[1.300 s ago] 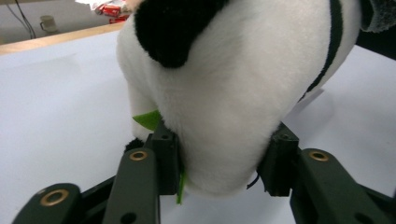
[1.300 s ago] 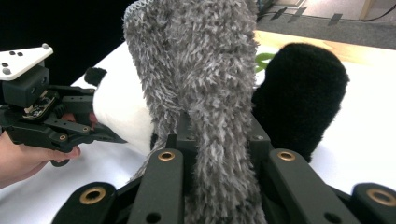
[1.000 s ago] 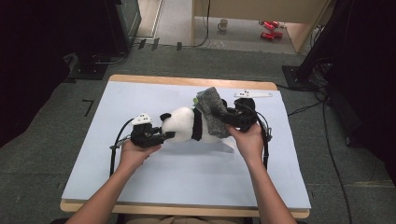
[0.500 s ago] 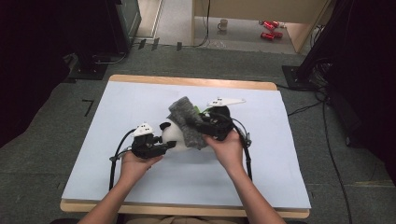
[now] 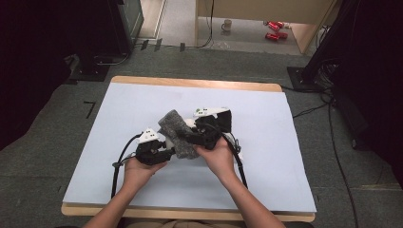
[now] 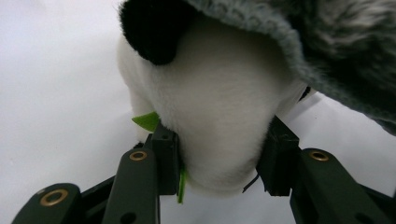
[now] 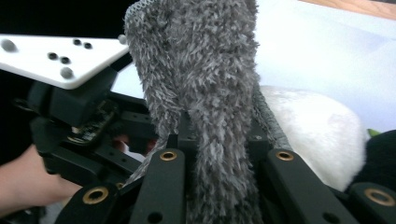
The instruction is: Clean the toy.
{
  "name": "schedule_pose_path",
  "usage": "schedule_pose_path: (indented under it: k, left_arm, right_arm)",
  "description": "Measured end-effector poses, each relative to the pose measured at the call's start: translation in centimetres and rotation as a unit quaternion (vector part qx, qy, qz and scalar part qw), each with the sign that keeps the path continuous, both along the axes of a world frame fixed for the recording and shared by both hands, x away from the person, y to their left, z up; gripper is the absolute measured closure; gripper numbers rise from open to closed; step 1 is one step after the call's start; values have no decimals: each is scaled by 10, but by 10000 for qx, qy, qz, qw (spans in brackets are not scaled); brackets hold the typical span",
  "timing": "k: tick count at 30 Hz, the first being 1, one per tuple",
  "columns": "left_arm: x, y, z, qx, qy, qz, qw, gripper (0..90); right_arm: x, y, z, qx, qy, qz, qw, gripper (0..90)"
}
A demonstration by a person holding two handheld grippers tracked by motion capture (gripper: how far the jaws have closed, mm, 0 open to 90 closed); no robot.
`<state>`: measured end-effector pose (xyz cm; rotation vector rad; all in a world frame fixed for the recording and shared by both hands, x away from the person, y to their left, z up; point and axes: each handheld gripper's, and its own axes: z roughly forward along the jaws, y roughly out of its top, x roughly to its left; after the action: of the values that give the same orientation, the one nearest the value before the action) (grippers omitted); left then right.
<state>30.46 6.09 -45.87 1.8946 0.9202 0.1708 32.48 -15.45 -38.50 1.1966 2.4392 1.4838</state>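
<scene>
Jaws of left gripper (image 6: 219,163) just eased wider, hugging plush panda (image 6: 219,107), right gripper (image 7: 219,140) clamped on grey cloth (image 7: 205,79)

No readable text, label or number shows anywhere. The red cans (image 5: 273,29) on the far floor may carry print, but they are too small to make out. A dark angular mark (image 5: 90,109) on the carpet beside the table (image 5: 142,95) spells nothing legible.
</scene>
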Motion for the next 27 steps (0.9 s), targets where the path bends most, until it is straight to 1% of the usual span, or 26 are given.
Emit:
schedule_pose_path:
  k: [2, 6, 7, 9, 10, 11, 12, 13, 14, 15, 16, 17, 21, 22, 24, 25, 27]
  left_arm:
    - [0, 0, -2, 9, 17, 12, 10000, 574]
    - [3, 1, -3, 19, 42, -18, 10000, 573]
    - [4, 2, -2, 0, 84, -16, 10000, 570]
    - [5, 3, -2, -6, 98, -15, 10000, 568]
    - [6, 4, -3, -39, 142, -9, 9999, 567]
    - [7, 5, -3, -62, 169, -7, 9998, 567]
    - [10, 6, -3, -81, 204, -25, 9998, 566]
    - [11, 7, -3, -100, 230, -32, 9997, 566]
    - [11, 7, -3, -100, 230, -32, 9997, 566]
    - [13, 9, -3, -155, 270, -90, 9995, 566]
    - [13, 9, -3, -155, 270, -90, 9995, 566]
    - [14, 10, -4, -209, 294, -141, 9992, 566]
    - [17, 11, -3, -190, 297, -217, 9991, 567]
    - [17, 11, -3, -185, 297, -229, 9991, 566]
    - [18, 11, -3, -185, 318, -252, 9990, 566]
    - [20, 12, -2, -190, 342, -275, 9989, 566]
    - [21, 12, -2, -211, 375, -272, 9987, 563]
  right_arm:
    - [2, 1, -2, -190, -130, 43, 9997, 770]
    - [3, 0, -4, -284, -192, 34, 9994, 771]
    - [3, -2, -3, -393, -282, 16, 9988, 771]
    - [3, -3, -2, -418, -297, -21, 9987, 770]
    - [5, -9, -1, -495, -342, -123, 9981, 769]
    - [5, -9, -1, -495, -342, -123, 9981, 768]
    - [7, -17, 0, -512, -313, -264, 9978, 762]
    - [8, -20, 0, -533, -290, -333, 9976, 760]
    - [8, -20, 0, -533, -290, -333, 9976, 760]
    - [12, -31, -1, -544, -237, -489, 9970, 763]
    - [12, -31, -1, -544, -237, -489, 9970, 763]
    - [14, -38, -1, -506, -146, -559, 9970, 772]
    - [16, -43, 1, -563, -153, -602, 9965, 775]
    - [16, -47, 3, -583, -150, -663, 9960, 776]
    - [17, -49, 4, -561, -141, -686, 9960, 776]
    - [17, -57, 6, -506, -148, -761, 9957, 776]
    - [17, -59, 7, -482, -121, -802, 9955, 775]
